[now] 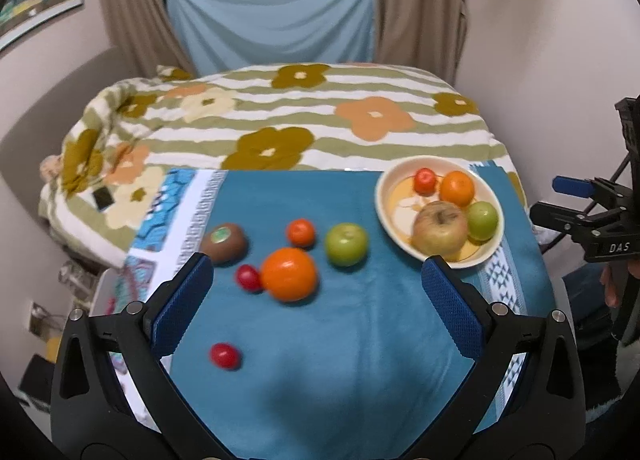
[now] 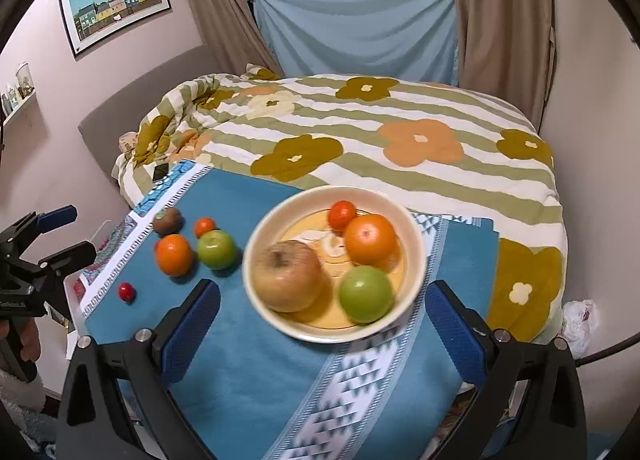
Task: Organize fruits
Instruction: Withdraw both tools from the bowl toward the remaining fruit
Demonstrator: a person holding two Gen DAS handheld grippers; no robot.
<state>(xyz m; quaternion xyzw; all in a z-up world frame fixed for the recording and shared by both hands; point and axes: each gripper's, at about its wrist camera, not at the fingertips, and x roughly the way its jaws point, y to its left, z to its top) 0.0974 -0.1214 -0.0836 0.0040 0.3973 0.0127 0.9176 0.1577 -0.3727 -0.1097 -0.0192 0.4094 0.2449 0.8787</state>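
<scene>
A cream bowl (image 2: pixel 414 256) on the blue cloth holds a brown apple (image 2: pixel 288 276), an orange (image 2: pixel 370 238), a green apple (image 2: pixel 366 294) and a small red tomato (image 2: pixel 341 215). Loose on the cloth lie a kiwi (image 1: pixel 223 242), a small tangerine (image 1: pixel 301 232), a green apple (image 1: pixel 346 244), a big orange (image 1: pixel 289 274) and two small red tomatoes (image 1: pixel 248 277) (image 1: pixel 225 356). My left gripper (image 1: pixel 318 268) is open and empty above the loose fruit. My right gripper (image 2: pixel 322 292) is open and empty, its jaws either side of the bowl, above it.
The blue cloth (image 1: pixel 340 340) covers a small table at the foot of a bed with a flowered quilt (image 1: pixel 300 120). A dark phone (image 1: pixel 103 198) lies on the quilt at left. The walls stand close on both sides.
</scene>
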